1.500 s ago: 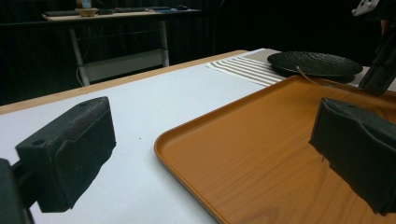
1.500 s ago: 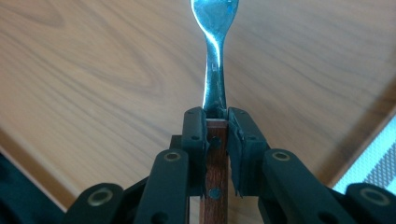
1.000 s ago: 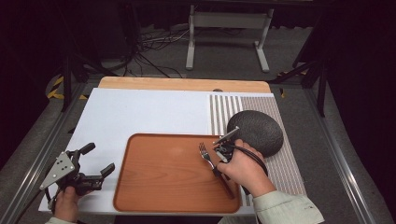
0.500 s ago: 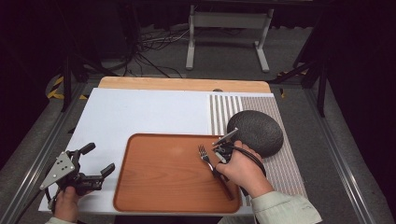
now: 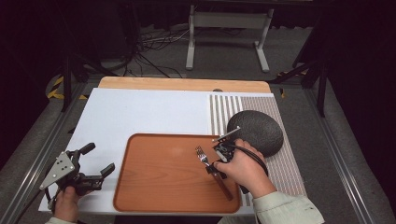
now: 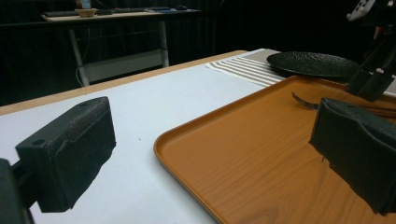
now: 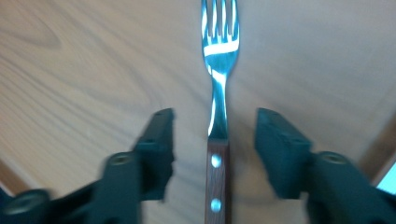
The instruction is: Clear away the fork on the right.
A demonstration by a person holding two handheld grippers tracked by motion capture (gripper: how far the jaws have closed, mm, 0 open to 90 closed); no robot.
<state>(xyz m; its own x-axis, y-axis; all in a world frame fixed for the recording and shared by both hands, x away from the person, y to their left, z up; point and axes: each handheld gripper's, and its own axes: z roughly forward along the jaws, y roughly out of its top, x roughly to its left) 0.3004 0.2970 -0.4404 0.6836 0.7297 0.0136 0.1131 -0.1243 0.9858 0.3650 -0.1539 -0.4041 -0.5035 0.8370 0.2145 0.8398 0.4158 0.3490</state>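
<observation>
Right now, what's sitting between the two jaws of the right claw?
In the right gripper view, the fork lies between the open jaws of the right claw, flat on the wooden tray, untouched.

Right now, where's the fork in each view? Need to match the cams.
High view: fork lies on the tray's right part, under the right gripper.
Left gripper view: tines at the right edge, beyond the right-hand jaw.
Right gripper view: centre, between the open jaws, tines up.
Shared landmark: the wood-grain tray.
</observation>
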